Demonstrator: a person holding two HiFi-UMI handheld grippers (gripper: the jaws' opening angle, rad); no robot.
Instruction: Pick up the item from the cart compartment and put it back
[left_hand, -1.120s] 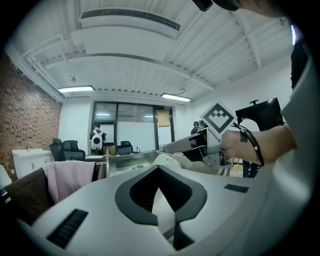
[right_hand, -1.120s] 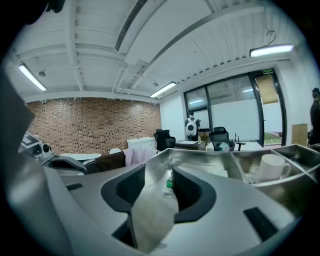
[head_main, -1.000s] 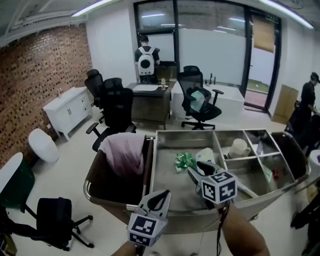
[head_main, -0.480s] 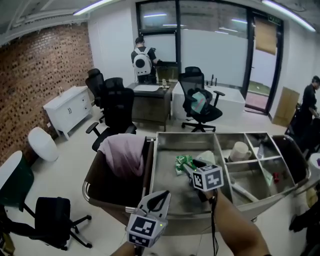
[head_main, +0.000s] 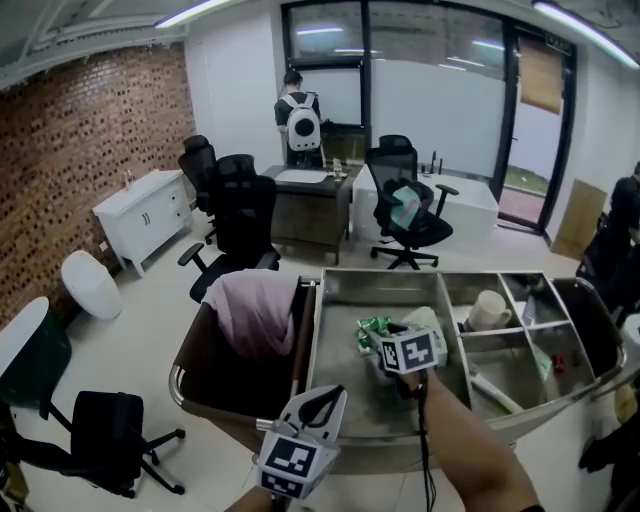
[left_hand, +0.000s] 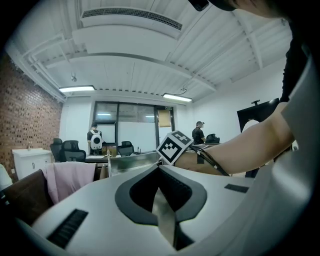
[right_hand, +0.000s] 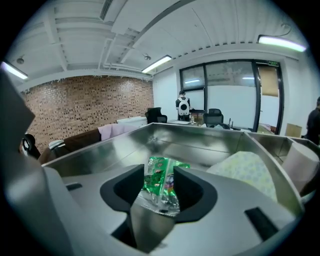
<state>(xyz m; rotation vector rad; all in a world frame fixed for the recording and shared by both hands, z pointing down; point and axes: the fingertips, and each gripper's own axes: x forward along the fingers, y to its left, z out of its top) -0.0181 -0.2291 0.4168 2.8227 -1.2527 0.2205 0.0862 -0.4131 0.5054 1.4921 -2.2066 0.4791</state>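
Observation:
A green snack packet (head_main: 370, 329) lies on the floor of the steel cart's (head_main: 330, 284) large compartment. My right gripper (head_main: 380, 338) reaches down into that compartment. In the right gripper view the green packet (right_hand: 160, 184) stands between the two dark jaws of the right gripper (right_hand: 159, 175), which are spread wide and do not press on it. My left gripper (head_main: 322, 402) hovers in front of the cart's near rim. In the left gripper view the left gripper (left_hand: 159, 171) has its pads meeting at the tip, with nothing between them.
A pale yellow pouch (head_main: 427, 321) lies just right of the packet. A white cup (head_main: 486, 308) and small items sit in the right-hand compartments. A pink cloth (head_main: 254, 306) hangs in the brown bin at the cart's left. Black office chairs (head_main: 238, 218) and a person with a white backpack (head_main: 302, 122) are beyond.
My right gripper has moved left and forward over the compartment floor until its jaws straddle the green packet. The left gripper has stayed where it was.

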